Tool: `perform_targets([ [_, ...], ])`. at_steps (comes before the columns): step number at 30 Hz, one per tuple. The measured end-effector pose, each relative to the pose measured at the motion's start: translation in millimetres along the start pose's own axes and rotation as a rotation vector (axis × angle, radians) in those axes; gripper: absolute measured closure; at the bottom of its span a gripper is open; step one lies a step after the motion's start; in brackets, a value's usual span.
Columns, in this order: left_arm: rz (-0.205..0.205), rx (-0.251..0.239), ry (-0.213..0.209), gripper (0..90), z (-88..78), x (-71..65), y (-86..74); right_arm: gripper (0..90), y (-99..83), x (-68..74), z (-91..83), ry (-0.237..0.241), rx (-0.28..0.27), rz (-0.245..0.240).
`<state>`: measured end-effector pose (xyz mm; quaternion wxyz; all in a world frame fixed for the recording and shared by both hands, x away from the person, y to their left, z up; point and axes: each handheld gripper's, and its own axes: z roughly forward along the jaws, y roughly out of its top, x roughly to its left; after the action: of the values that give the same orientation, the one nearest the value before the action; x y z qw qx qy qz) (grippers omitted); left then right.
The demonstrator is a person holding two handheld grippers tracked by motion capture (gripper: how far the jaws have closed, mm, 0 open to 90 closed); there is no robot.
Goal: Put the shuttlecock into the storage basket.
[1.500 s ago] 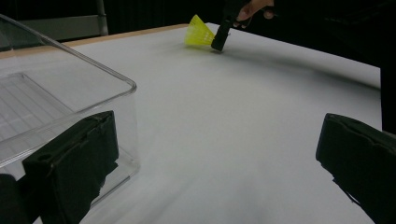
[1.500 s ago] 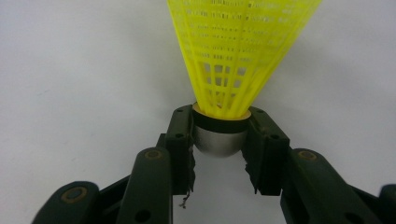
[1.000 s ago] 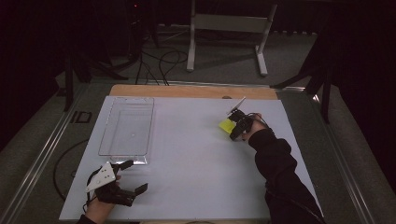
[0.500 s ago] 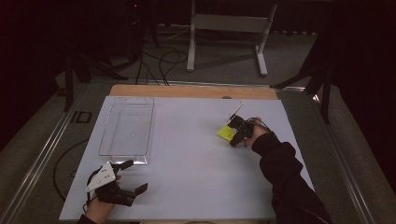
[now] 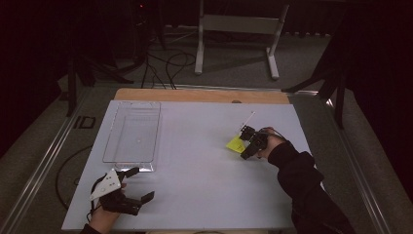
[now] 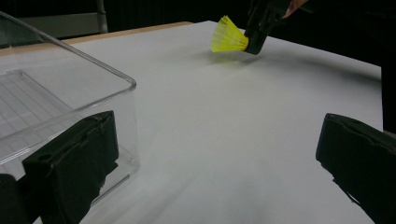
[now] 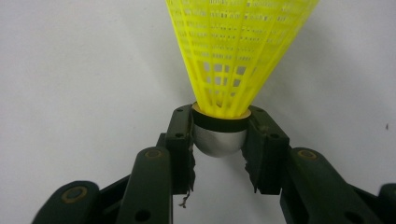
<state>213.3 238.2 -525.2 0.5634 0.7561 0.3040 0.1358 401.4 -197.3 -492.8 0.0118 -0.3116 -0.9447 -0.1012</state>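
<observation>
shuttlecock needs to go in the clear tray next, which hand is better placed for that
Right. The right gripper is already shut on the shuttlecock by its rounded cork. The left gripper sits nearer the clear tray, but its jaws are open with nothing between them.

You had a clear plastic tray (image 5: 131, 137) lying flat on the white surface (image 5: 195, 180), at its left side. Beyond the tray, a bare wooden strip (image 5: 195, 95) ran along the surface's far edge. Farther back than the tray, a white metal stand (image 5: 238, 29) stood on the floor, with dark cables (image 5: 170, 61) just left of it.
</observation>
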Motion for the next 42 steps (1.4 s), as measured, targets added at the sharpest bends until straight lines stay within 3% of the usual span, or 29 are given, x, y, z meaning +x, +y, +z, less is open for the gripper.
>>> perform_targets([
  [11,0.003,0.002,0.001,0.0,0.0,-0.2,0.1,65.3,-8.7,10.4,-3.9,0.026,-0.005,-0.092],
  [22,0.004,0.003,0.002,0.0,0.1,-0.3,0.1,65.3,-12.4,29.4,-10.6,0.064,-0.024,-0.187],
  [26,0.002,0.003,0.001,0.0,0.1,-0.1,0.0,65.3,-13.0,32.0,-11.7,0.07,-0.029,-0.193],
  [31,0.002,0.002,0.001,0.0,0.2,-0.2,0.1,65.3,-14.4,39.9,-14.6,0.081,-0.038,-0.242],
  [42,0.001,0.008,-0.001,0.0,0.6,-0.4,0.1,65.3,-16.1,56.6,-25.5,0.083,-0.085,-0.322],
])
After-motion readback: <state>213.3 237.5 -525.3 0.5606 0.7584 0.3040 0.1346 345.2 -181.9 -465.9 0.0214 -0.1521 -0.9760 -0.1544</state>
